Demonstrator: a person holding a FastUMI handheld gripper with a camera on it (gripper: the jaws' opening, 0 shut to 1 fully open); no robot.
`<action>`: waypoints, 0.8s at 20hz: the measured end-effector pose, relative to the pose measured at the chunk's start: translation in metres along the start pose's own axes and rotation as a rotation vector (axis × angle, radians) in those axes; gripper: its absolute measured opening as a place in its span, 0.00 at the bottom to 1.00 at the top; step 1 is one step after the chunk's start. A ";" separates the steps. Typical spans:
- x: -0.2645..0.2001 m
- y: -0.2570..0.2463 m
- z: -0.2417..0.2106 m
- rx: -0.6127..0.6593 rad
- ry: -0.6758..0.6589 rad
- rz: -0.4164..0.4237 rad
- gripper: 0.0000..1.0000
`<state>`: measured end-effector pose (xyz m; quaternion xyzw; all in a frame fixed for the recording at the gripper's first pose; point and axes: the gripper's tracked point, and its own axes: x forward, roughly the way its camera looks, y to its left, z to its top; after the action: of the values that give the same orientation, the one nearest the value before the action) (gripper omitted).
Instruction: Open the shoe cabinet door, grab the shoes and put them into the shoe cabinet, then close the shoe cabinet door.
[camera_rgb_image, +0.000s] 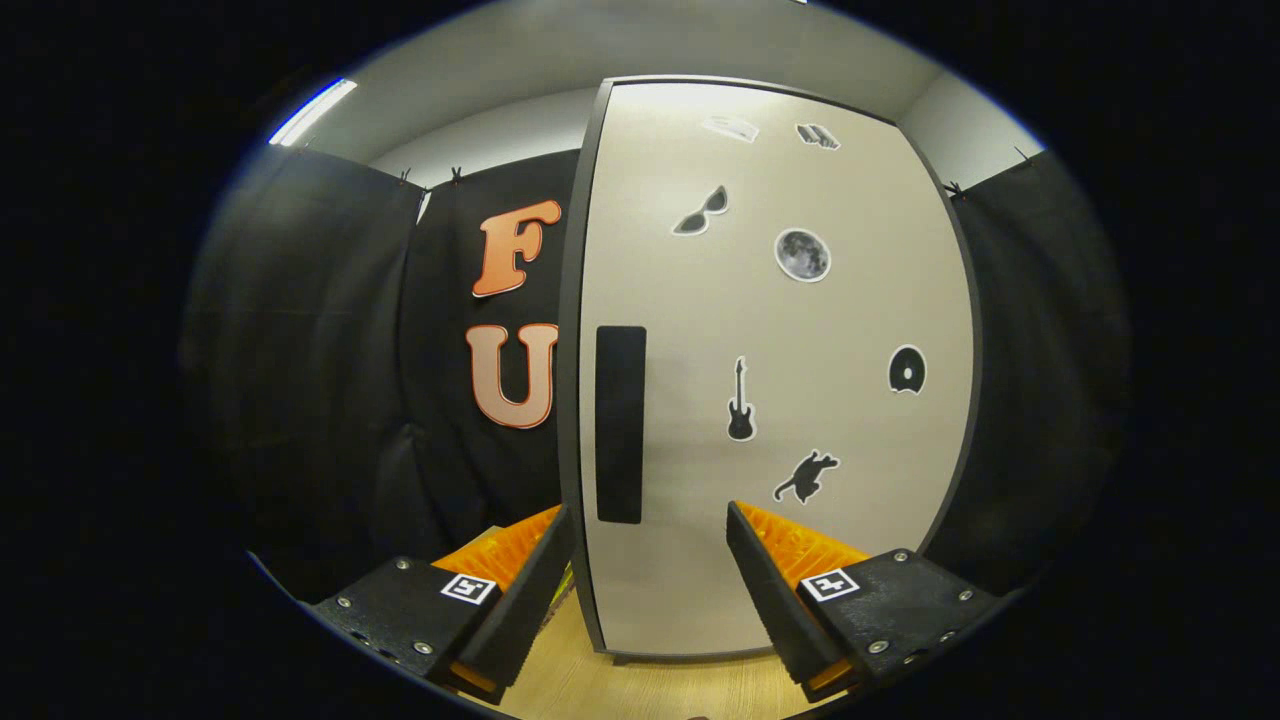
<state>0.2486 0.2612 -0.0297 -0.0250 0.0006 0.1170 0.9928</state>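
Cabinet door (780, 400) stands flat and seemingly closed just ahead of the gripper (650, 565), pale beige inside a thin dark frame, upright on the light wooden floor (640, 690). Its long black handle (620, 423) runs vertically close to the door's left edge, which suggests the door swings from the right side and is meant to be pulled from the left. Small stickers are scattered across the panel, among them a guitar (740, 402), a moon (802, 255) and a cat (806, 476); they play no part in the job.

The gripper points straight at the lower part of the door, and the handle sits slightly left of the middle of the gap between the fingers and somewhat above the tips. That aim fits a first step of reaching for the handle to pull the door open.

Both fingers are spread wide apart, with nothing between them and nothing held. The left finger (525, 600) seems to lie close to the door's left edge, though the curved view makes it hard to say whether it touches; the right finger (770, 600) sits in front of the panel without clear contact
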 end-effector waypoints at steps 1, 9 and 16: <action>-0.013 -0.006 0.004 -0.002 -0.008 -0.008 0.95; -0.131 -0.055 0.011 0.074 -0.026 -0.081 0.95; -0.218 -0.072 -0.001 0.074 -0.021 -0.134 0.95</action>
<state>0.0535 0.1402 -0.0260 0.0130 -0.0073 0.0506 0.9986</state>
